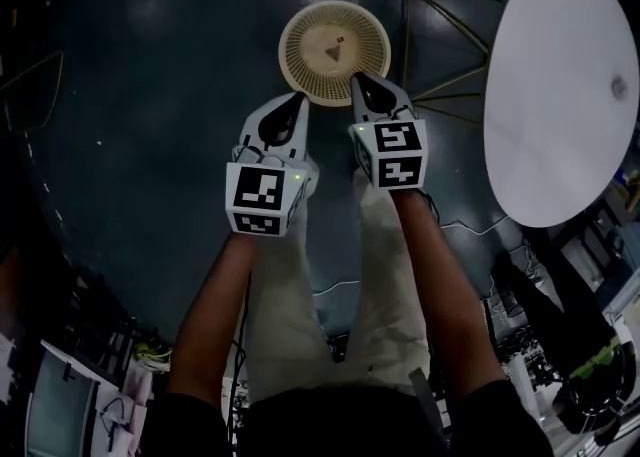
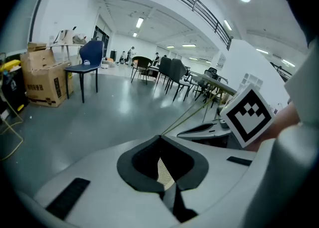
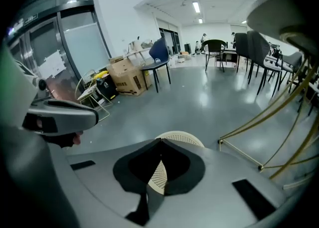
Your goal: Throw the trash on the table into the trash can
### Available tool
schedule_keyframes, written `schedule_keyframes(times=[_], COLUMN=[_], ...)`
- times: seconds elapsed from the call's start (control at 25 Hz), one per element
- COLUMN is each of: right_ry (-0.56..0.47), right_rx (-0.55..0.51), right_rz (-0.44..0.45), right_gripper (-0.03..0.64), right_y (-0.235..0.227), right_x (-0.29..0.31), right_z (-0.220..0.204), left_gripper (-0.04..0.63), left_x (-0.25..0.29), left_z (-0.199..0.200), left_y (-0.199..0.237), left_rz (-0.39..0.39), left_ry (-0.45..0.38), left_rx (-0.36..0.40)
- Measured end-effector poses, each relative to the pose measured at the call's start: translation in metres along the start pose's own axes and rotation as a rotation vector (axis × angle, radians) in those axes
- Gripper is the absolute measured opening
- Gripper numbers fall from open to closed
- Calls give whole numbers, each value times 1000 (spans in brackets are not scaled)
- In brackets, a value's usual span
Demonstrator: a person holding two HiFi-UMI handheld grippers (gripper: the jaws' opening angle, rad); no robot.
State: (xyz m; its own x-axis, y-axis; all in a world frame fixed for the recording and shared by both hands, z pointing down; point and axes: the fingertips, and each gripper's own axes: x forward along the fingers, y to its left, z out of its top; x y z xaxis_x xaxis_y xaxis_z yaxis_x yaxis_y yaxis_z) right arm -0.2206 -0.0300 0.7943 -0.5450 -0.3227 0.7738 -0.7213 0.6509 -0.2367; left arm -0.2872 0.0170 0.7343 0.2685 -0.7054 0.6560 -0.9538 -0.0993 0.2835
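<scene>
Trash can (image 1: 296, 45) on floor (image 1: 150, 95) left of table (image 1: 560, 85), scrap (image 1: 336, 44) inside it

Both arms reach forward side by side up the middle of the head view. The left hand-held gripper (image 1: 297, 98) tilts downward, jaws pressed together, empty. The right hand-held gripper (image 1: 358, 78) sits just beside it, a touch higher in the frame, jaws closed and empty too. The left forearm (image 1: 212, 310) and right forearm (image 1: 445, 290) are bare and extended.
</scene>
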Motion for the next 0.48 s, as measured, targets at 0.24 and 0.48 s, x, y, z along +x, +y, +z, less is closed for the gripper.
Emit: schedule_keyframes(times=[0.24, 0.48], right_ry=[-24, -51], right_rx=[-18, -43], right_rz=[14, 15], right_gripper=[20, 20], right_y=[21, 23], right_x=[-54, -111], right_z=[40, 77], left_gripper=[8, 8], left_x=[-36, -62], left_z=[57, 104], left_y=[-11, -36], left_rz=[-6, -14], left_ry=[-31, -45], left_rx=[20, -32])
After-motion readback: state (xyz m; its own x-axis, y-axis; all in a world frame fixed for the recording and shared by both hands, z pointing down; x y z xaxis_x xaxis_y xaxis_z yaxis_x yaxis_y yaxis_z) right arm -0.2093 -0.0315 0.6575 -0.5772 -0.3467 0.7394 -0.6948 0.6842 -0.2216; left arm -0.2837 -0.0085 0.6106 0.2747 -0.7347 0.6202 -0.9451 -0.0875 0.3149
